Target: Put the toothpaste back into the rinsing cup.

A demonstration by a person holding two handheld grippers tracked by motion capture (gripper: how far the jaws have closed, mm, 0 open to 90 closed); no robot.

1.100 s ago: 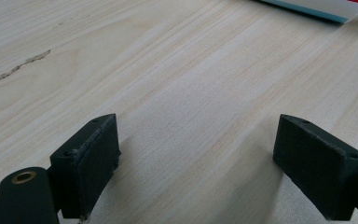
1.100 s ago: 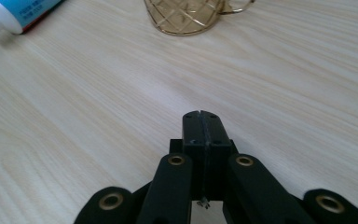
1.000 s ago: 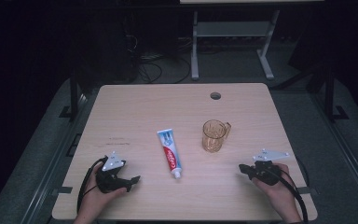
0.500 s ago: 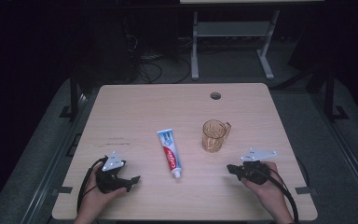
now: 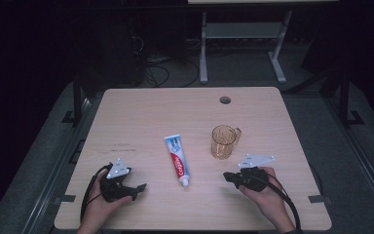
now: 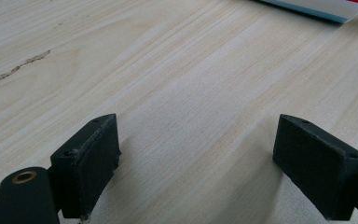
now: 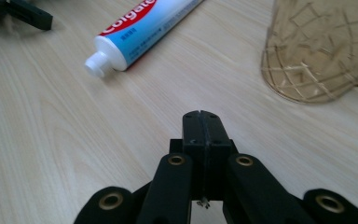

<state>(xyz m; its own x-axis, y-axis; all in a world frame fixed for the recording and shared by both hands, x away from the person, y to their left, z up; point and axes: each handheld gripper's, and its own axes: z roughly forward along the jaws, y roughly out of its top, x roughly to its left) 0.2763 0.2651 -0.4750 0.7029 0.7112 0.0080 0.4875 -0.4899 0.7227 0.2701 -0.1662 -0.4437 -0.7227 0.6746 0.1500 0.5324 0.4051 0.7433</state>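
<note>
The toothpaste (image 5: 177, 161) lies between my tongs: left (image 5: 137, 188) gapes wide and empty, right (image 5: 228, 177) is pinched together, holding nothing. The mug (image 5: 222, 141), just ahead, looks empty.

Pale, wood-grained surface (image 5: 151, 112); white, blue and red toothpaste tube (image 5: 177, 158) with white cap; amber translucent cup (image 5: 222, 142) with a diamond lattice pattern; black jaws on both grippers.

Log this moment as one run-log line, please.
left gripper: open, empty, above bare table | right gripper: shut, empty | toothpaste tube: flat, untouched | amber mug: upright
</note>
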